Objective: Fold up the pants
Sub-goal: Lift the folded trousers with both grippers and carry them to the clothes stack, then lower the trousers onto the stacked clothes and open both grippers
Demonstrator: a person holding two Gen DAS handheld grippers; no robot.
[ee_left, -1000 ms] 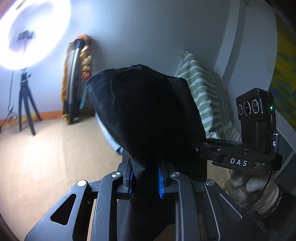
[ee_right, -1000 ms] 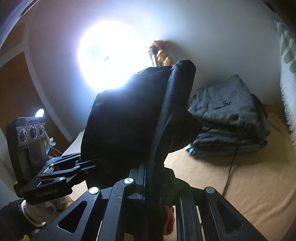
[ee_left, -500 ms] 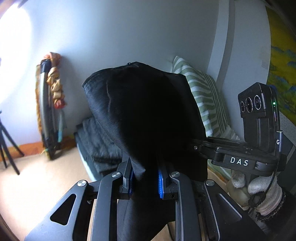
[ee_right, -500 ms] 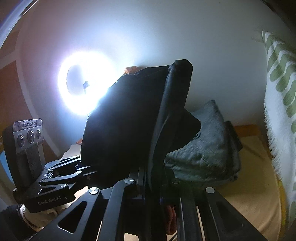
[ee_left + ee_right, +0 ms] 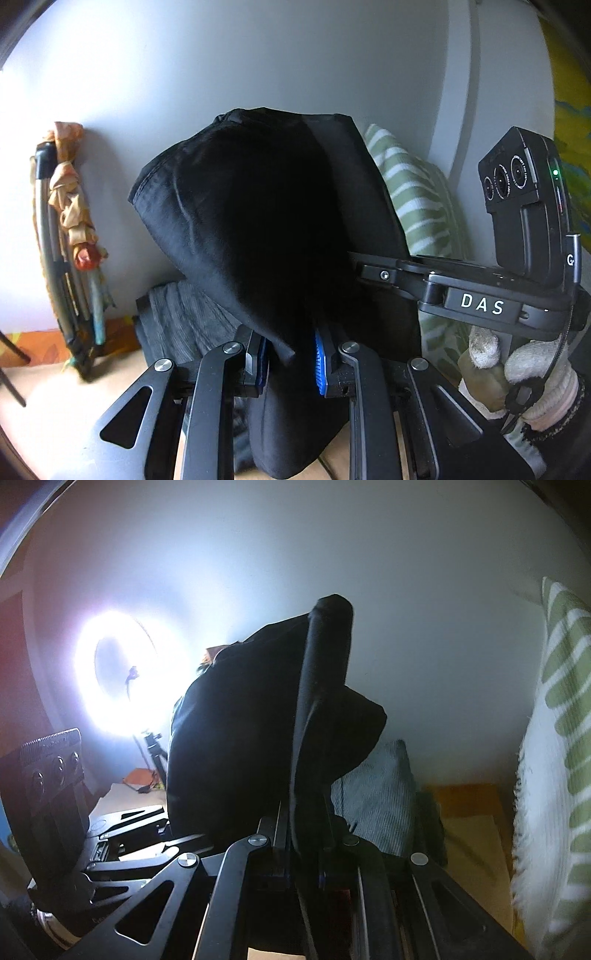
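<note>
Both claws are carrying the black pants [image 5: 258, 229] through the air: the left claw [image 5: 290, 360] and the right claw [image 5: 306, 842] are each pinching the cloth, and the stack of folded grey clothes [image 5: 177, 325] is coming nearer than a second ago, so the pants are probably going there.

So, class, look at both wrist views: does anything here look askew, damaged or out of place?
Nothing looks damaged or spilled. The black fabric pants hang bunched and uneven, clamped in both the left gripper and the right gripper, not yet folded flat. Behind them, the stack of folded grey garments looks tidy.
</note>
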